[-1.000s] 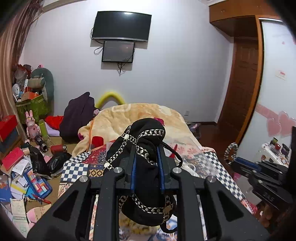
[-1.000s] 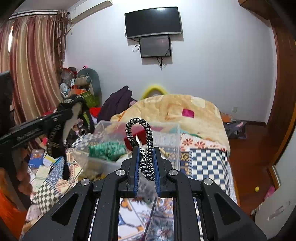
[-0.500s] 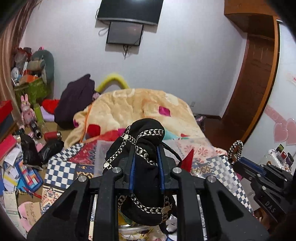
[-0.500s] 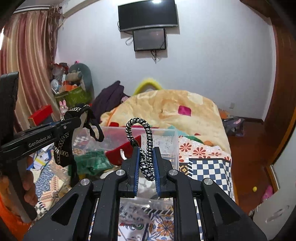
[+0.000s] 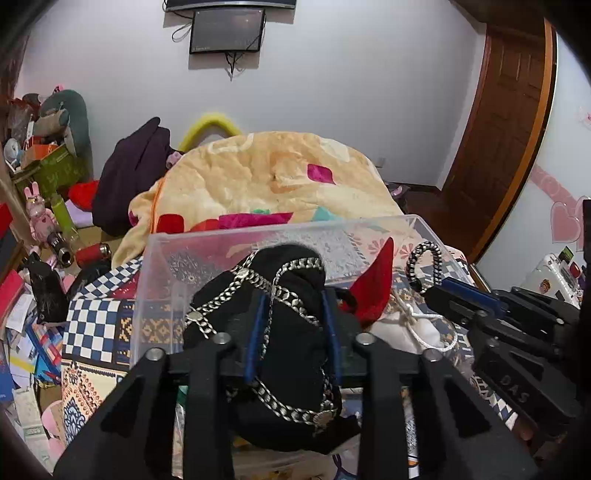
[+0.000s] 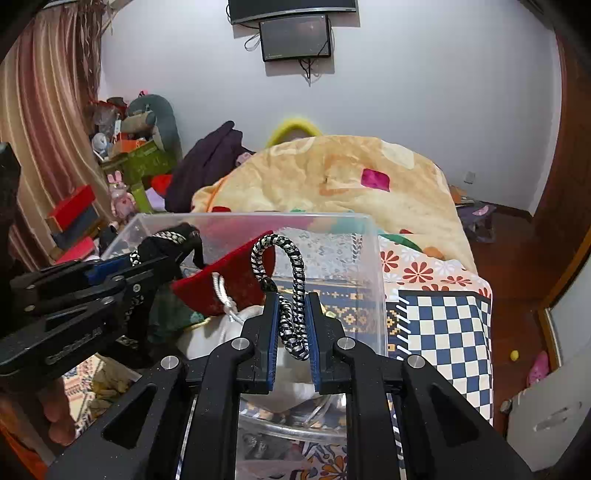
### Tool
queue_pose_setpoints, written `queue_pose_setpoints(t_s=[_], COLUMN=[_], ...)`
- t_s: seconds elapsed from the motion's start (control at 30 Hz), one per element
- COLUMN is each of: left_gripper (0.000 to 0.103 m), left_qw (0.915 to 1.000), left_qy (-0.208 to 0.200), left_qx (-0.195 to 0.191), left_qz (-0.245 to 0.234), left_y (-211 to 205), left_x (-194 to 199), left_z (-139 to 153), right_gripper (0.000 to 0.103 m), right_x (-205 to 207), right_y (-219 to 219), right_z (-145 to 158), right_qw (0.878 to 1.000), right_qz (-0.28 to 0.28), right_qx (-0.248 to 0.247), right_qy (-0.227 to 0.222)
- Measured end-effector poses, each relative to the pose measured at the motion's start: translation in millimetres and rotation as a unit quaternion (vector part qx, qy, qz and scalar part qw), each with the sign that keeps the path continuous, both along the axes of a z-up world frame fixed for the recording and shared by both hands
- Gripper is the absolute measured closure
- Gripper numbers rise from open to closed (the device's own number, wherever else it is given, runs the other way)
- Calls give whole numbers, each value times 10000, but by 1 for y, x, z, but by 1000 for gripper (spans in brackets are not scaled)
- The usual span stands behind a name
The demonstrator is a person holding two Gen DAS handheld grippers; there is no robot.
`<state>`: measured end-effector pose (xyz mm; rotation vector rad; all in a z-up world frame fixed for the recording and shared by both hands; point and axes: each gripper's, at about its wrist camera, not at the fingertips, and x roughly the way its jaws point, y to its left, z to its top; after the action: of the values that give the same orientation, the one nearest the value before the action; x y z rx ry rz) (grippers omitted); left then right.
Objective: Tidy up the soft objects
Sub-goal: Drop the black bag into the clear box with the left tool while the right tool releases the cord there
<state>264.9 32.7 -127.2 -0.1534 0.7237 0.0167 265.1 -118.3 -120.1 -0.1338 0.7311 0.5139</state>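
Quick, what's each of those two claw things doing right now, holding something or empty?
Left gripper: closed on the black chain-trimmed pouch.
Right gripper: closed on the black-and-white braided cord.

The wall (image 6: 424, 92) is white, with a black TV (image 6: 291, 9) and a small screen (image 6: 295, 35) hanging on it. A striped curtain (image 6: 48, 122) hangs on the left, a brown wooden door (image 5: 506, 122) stands on the right, and a bed (image 6: 443, 314) with a checked cover fills the middle.
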Motion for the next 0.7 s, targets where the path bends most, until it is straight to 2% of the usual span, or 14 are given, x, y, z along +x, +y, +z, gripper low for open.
queue_pose_setpoints(t_s=[0.07,0.23,0.43,0.6,0.7], left_gripper=[65,51,42,34,27], left_qw=[10000,9999,9991,9973,9961], left_qy=[14,-81,-373,-696,-847], left_qx=[-33,19,-25,-77,-74], left_qz=[-20,-86,-194,-232,-233], left_y=[1,-1,-1,1,2], left_x=[-1,-13,-35,-61,-77], left_z=[0,8,29,50,59], right_gripper=[88,63,51,47,33], right_x=[2,-2,-16,-35,-48], right_y=[1,-2,-10,-17,-21], right_z=[-1,3,19,34,41], right_qw=[10000,10000,9996,9983,9970], right_qz=[-4,-54,25,169,200], right_qx=[-61,-64,24,41,163], right_qy=[31,-15,-278,-564,-724])
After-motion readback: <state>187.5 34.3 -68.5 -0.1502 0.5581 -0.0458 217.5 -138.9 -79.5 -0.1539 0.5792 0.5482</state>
